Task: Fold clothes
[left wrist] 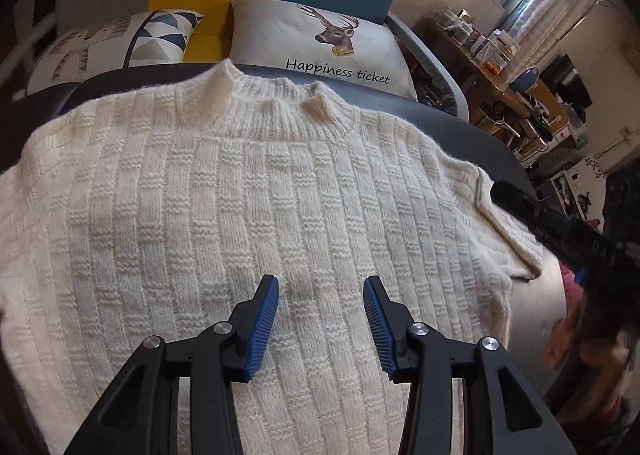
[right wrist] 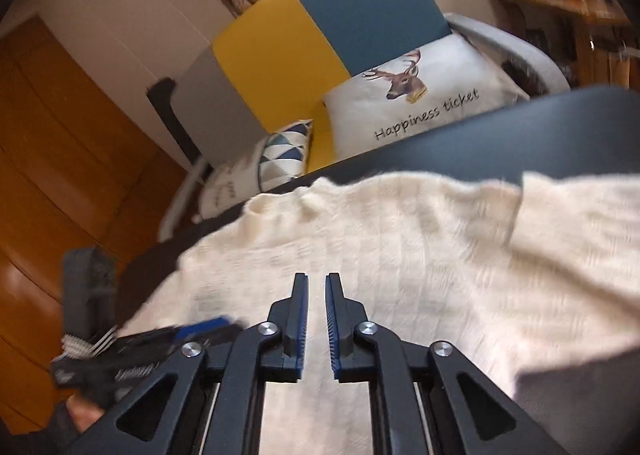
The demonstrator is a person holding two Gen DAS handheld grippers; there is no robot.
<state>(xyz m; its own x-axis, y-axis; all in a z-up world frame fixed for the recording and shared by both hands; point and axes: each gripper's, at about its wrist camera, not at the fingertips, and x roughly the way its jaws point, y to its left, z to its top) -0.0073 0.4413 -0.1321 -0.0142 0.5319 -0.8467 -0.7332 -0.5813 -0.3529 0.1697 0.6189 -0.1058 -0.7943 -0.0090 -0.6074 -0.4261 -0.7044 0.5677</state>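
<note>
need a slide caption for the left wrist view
Open left gripper above a cream knit sweater spread flat on a dark surface, deer cushion behind.

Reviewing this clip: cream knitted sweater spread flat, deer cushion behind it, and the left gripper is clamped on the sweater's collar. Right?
Not quite. The left gripper holds nothing: the left wrist view shows its jaws apart over the middle of the sweater, well short of the collar. The deer cushion does sit behind.
</note>
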